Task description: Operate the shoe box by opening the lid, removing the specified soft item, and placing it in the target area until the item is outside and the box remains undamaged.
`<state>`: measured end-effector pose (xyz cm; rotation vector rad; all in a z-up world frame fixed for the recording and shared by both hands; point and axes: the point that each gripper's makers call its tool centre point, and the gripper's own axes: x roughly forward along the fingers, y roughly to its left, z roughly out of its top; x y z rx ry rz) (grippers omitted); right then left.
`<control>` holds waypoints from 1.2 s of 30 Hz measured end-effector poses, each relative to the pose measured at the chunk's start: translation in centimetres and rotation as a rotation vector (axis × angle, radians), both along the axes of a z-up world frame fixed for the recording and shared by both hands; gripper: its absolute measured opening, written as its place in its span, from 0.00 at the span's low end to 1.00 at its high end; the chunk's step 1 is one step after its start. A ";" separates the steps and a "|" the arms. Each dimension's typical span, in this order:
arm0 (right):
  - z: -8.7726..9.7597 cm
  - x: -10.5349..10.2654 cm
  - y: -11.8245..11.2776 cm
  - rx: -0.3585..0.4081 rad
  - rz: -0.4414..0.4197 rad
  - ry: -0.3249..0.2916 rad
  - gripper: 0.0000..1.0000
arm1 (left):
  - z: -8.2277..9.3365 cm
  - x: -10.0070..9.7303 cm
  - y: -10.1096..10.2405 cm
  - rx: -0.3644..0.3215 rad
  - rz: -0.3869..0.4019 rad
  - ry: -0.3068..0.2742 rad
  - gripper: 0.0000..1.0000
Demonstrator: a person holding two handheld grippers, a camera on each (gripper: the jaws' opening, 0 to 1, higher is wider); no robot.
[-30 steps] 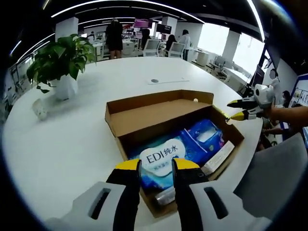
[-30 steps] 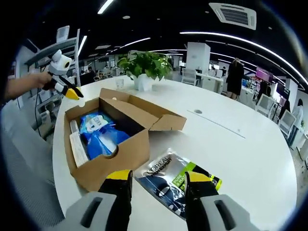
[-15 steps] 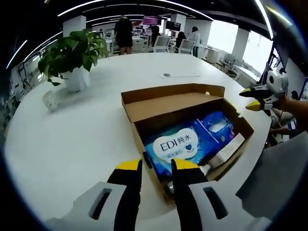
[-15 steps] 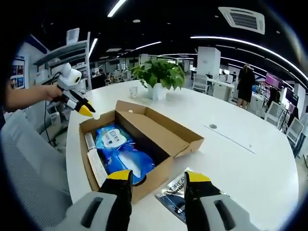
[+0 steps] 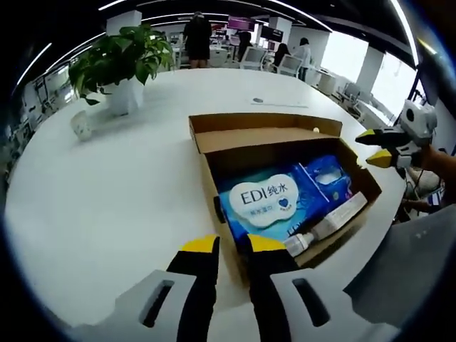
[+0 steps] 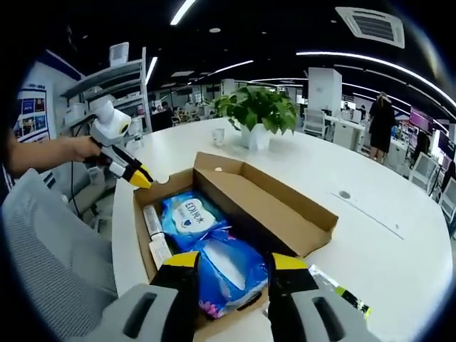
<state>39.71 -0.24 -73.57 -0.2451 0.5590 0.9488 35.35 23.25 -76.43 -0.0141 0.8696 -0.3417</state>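
An open cardboard shoe box (image 5: 214, 189) (image 6: 299, 221) lies on the white round table, its lid (image 5: 260, 135) folded back. Inside lie a blue-and-white EDI wipes pack (image 5: 265, 201) (image 6: 191, 214), a second blue soft pack (image 5: 324, 174) (image 6: 228, 267) and a white tube (image 5: 335, 217) (image 6: 151, 221). My left gripper (image 5: 231, 246) (image 6: 144, 178) hangs over the box's near corner, jaws a narrow gap apart, nothing held. My right gripper (image 6: 235, 262) (image 5: 375, 147) stands open above the opposite end, over the second blue pack.
A potted plant (image 5: 125, 68) (image 6: 260, 114) and a small cup (image 5: 80, 125) (image 6: 219, 135) stand on the table (image 5: 107, 214). A dark-and-green pouch (image 6: 342, 293) lies beside the box. Grey fabric (image 5: 413, 271) (image 6: 50, 256) borders the table's edge. People and desks are far behind.
Both views have shifted closer over the box. My left jaws have narrowed. The pouch has slid mostly behind the right jaw.
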 end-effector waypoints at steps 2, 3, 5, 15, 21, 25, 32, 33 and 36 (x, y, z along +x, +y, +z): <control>-0.2 0.0 0.7 -0.003 0.011 0.006 0.34 | -0.2 -0.2 0.0 -0.002 0.005 0.004 0.09; -0.3 0.0 0.9 -0.002 0.014 0.007 0.34 | -0.3 -0.3 0.0 -0.005 0.008 0.007 0.08; -0.6 0.0 1.5 -0.008 0.024 0.015 0.34 | -0.5 -0.3 0.0 -0.008 0.016 0.006 0.07; -2.3 0.2 4.3 -0.019 0.054 0.059 0.32 | -0.6 -0.4 0.0 -0.030 0.045 0.004 0.06; -3.4 0.3 5.6 -0.019 0.055 0.098 0.31 | -0.6 -0.5 0.0 -0.010 0.051 0.002 0.05; -4.1 0.7 6.4 -0.011 0.044 0.130 0.31 | -0.7 -0.5 0.0 0.002 0.053 0.002 0.05; -5.0 1.1 7.5 0.002 0.031 0.173 0.28 | -0.7 -0.5 0.1 -0.002 0.061 0.007 0.05; -5.1 1.2 7.7 0.004 0.031 0.176 0.28 | -0.7 -0.5 0.1 -0.003 0.062 0.007 0.05; -5.4 1.4 8.1 0.005 0.030 0.186 0.27 | -0.7 -0.5 0.1 -0.005 0.063 0.010 0.05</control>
